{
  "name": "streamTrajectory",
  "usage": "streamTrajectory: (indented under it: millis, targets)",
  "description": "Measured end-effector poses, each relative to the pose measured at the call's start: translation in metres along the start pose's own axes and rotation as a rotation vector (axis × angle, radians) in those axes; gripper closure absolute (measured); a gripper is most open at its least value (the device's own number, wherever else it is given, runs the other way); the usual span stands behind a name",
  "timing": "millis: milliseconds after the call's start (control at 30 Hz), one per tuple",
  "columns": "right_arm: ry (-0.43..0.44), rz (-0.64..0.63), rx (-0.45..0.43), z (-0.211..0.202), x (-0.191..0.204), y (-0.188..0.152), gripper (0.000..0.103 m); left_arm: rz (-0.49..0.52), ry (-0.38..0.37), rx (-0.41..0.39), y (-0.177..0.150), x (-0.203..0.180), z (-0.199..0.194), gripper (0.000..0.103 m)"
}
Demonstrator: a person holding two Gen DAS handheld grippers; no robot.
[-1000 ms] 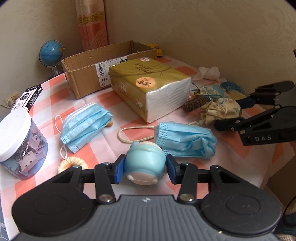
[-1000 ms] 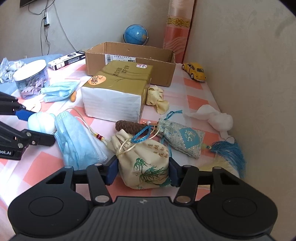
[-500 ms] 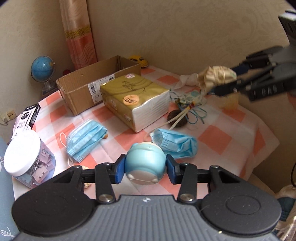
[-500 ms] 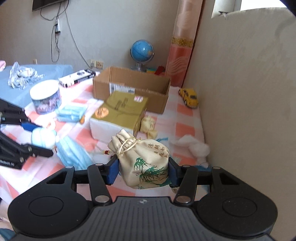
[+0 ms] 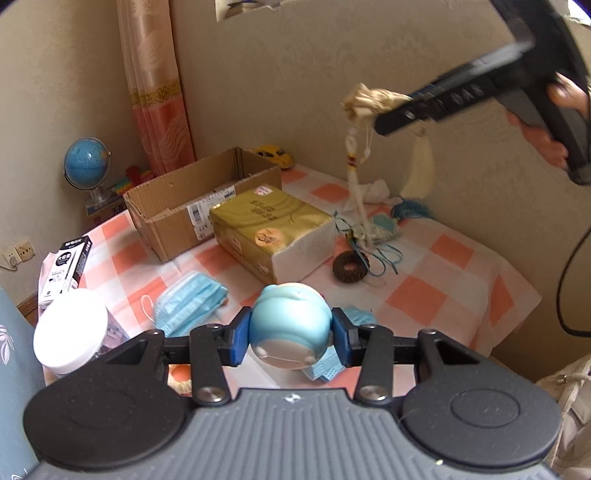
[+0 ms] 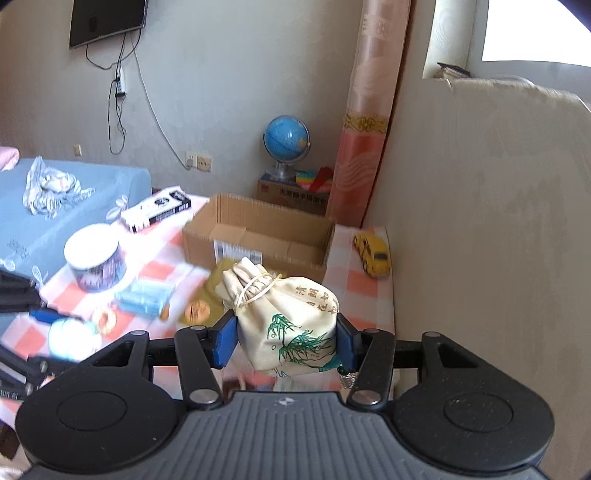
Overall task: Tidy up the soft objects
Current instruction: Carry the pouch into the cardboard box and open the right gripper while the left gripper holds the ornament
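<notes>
**Cream pouch and blue toy both gripped, both off the table**

Left wrist view only: round pale-blue soft toy with a white underside (image 5: pixel 290 325) sits between the blue pads of the left gripper (image 5: pixel 290 334), pads pressing both its sides, jaws at a narrow-to-medium gap. It hangs above the pink-and-white checked tablecloth (image 5: pixel 413 299). Below it: two light-blue pleated face masks, one left of the toy (image 5: pixel 188 306), one partly hidden under it (image 5: pixel 325 369). Also seen here alone: dark brown woven ring (image 5: pixel 351 266), teal embroidered sachet with blue tassel (image 5: pixel 388 227), white crumpled cloth (image 5: pixel 375 190), and a cord with a cream tassel (image 5: pixel 419 173) dangling from the pouch down to the table. A hand (image 5: pixel 554 122) holds the right gripper's body at upper right; the pouch's gathered top sticks out of it.

Right wrist view only: cream drawstring cloth pouch with green bamboo print (image 6: pixel 286 325) clamped between the pads of the right gripper (image 6: pixel 286 345), medium gap, pouch bulging above them. Wall-mounted dark screen (image 6: pixel 107 20), blue bedspread (image 6: pixel 74 210) and window are visible only here. Left gripper with toy is a blur at the lower left edge.

Both views: open brown cardboard box (image 5: pixel 199 201), gold-wrapped tissue pack (image 5: pixel 273 230), white-lidded clear jar (image 6: pixel 94 258), yellow toy car (image 6: pixel 373 254), blue globe (image 6: pixel 286 142), black-and-white carton (image 5: pixel 66 264).
</notes>
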State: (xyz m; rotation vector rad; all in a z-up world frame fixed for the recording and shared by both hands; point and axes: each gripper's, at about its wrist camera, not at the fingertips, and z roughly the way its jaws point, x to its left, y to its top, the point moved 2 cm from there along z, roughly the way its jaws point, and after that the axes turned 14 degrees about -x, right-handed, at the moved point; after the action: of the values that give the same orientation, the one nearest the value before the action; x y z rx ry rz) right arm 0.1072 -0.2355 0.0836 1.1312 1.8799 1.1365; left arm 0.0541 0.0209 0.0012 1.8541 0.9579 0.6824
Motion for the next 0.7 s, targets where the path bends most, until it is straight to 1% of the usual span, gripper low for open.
streamTrajectory:
  millis: [100, 267, 467, 700]
  targets:
    - [0.015, -0.002, -0.012, 0.016, -0.003, 0.018, 0.045, -0.003, 0.011, -0.008, 0.001, 0.005, -0.002, 0.059]
    - [0.037, -0.017, -0.015, 0.055, -0.006, 0.047, 0.045, -0.022, 0.026, -0.015, 0.002, 0.014, -0.002, 0.059]
    - [0.083, -0.002, -0.008, 0.107, -0.005, 0.078, 0.045, -0.044, 0.045, -0.029, 0.002, 0.024, 0.0, 0.059]
    - [0.112, 0.035, -0.02, 0.163, -0.001, 0.112, 0.045, -0.067, 0.055, -0.023, 0.001, 0.034, 0.007, 0.059]
